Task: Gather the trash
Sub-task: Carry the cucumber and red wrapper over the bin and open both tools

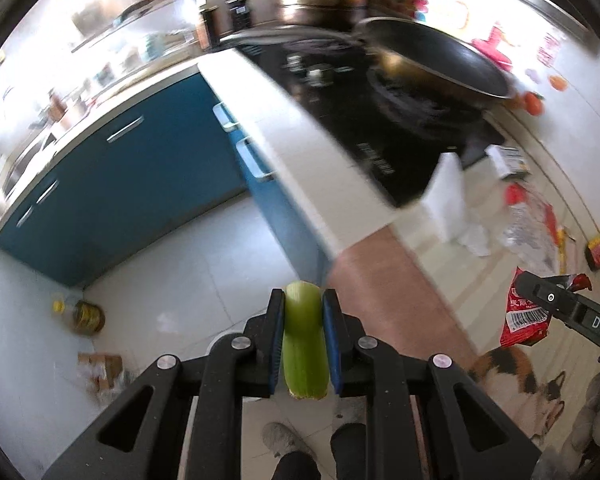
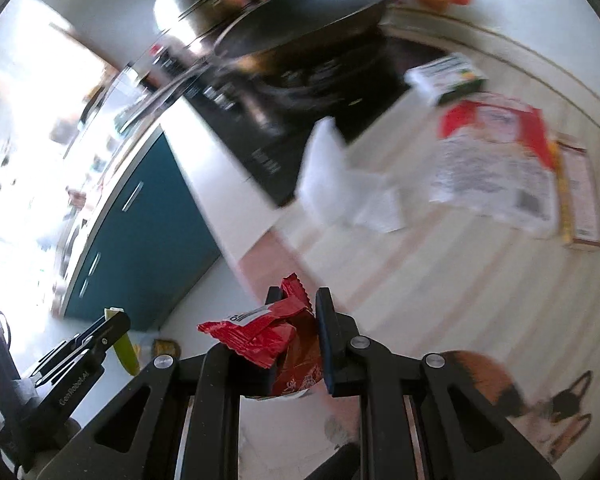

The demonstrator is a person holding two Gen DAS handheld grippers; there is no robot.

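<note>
My left gripper (image 1: 303,300) is shut on a pale green corn husk piece (image 1: 303,340), held above the floor beside the counter edge. My right gripper (image 2: 297,298) is shut on a crumpled red snack wrapper (image 2: 268,332). In the left wrist view the right gripper (image 1: 572,312) shows at the right edge with the red wrapper (image 1: 520,320) hanging from it. In the right wrist view the left gripper (image 2: 100,332) shows at lower left with the green husk (image 2: 126,354). On the counter lie a white tissue (image 2: 336,184), a red and white plastic bag (image 2: 496,160) and a small box (image 2: 446,76).
A black stove (image 1: 360,120) with a dark pan (image 1: 436,60) sits on the white counter (image 1: 300,148). Blue cabinets (image 1: 120,184) line the tiled floor, where an oil bottle (image 1: 82,314) stands. A cat-print mat (image 1: 516,380) covers the counter at right. A person's shoes (image 1: 284,438) are below.
</note>
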